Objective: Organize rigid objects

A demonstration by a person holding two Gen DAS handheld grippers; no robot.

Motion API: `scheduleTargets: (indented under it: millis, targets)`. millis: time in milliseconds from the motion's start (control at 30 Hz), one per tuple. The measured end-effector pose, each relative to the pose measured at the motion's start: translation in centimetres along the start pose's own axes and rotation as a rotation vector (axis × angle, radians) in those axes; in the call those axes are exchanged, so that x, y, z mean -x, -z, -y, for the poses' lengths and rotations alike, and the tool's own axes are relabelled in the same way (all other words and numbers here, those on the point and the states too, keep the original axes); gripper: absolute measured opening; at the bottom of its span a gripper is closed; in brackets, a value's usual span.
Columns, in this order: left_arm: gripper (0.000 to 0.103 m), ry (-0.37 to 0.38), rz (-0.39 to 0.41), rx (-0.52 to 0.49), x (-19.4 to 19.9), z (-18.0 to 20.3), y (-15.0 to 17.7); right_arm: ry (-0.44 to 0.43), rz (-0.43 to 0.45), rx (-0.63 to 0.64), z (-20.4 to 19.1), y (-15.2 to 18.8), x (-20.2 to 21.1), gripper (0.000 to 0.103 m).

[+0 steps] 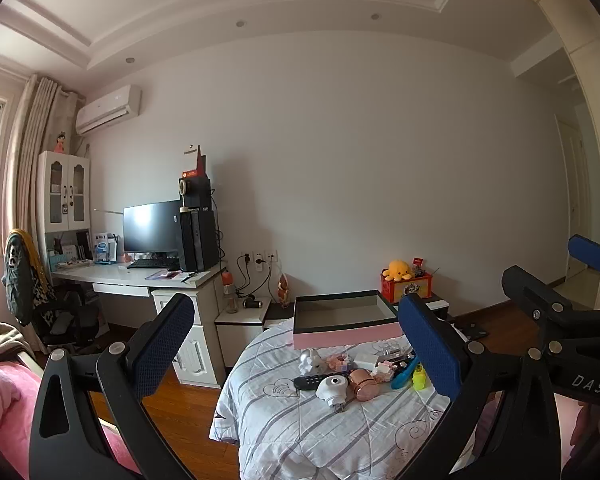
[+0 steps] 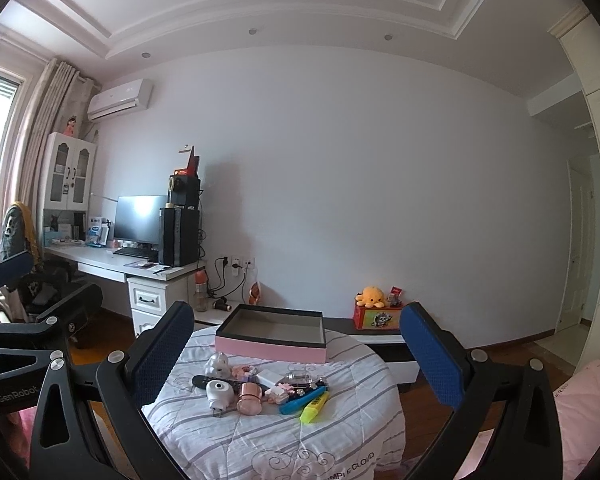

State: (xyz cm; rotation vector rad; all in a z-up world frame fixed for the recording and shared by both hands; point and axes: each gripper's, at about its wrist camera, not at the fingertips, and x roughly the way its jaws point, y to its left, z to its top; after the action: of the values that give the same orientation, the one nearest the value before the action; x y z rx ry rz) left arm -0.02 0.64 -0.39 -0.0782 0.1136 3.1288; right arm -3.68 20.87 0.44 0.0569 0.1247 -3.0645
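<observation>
Quilt-covered table (image 2: 276,440): bears everything. Pink box (image 2: 272,346), open-topped, at its far side. Clutter heaped just in front of box: white plug (image 2: 219,394), copper cup (image 2: 249,397), blue marker (image 2: 302,400), yellow highlighter (image 2: 314,408). Left claw (image 1: 300,350) and right claw (image 2: 298,356): both spread wide, holding nothing, short of the heap.

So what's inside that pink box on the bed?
The pink box looks empty: the right wrist view shows only its bare grey floor. The strip just behind its near wall is hidden. The small objects all lie in front of it.
</observation>
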Motion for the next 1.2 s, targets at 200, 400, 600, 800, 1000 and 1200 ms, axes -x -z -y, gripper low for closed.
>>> scheduleTargets:
  millis: [200, 400, 600, 800, 1000, 1200]
  targets:
    - [0.103, -0.004, -0.001, -0.001, -0.03, 0.0, 0.06, -0.011, -0.002, -0.004, 0.16, 0.23, -0.18, 0.103]
    - [0.103, -0.004, -0.004, -0.002, -0.07, -0.03, 0.11, -0.012, -0.003, -0.001, 0.26, 0.41, -0.14, 0.103]
    - [0.103, -0.006, -0.003, -0.002, 0.01, -0.11, 0.08, -0.013, -0.005, -0.002, 0.24, 0.39, -0.07, 0.103]
    - [0.103, -0.007, -0.004, -0.003, 0.04, -0.19, 0.12, -0.01, -0.005, 0.002, 0.06, 0.22, 0.14, 0.103]
    - [0.103, -0.01, 0.0, -0.002, 0.07, -0.25, 0.14, -0.007, -0.003, 0.004, -0.06, 0.07, 0.49, 0.103]
    - [0.103, -0.016, 0.001, -0.007, -0.02, -0.52, 0.46, -0.008, -0.007, 0.006, -0.28, -0.01, 0.57, 0.103]
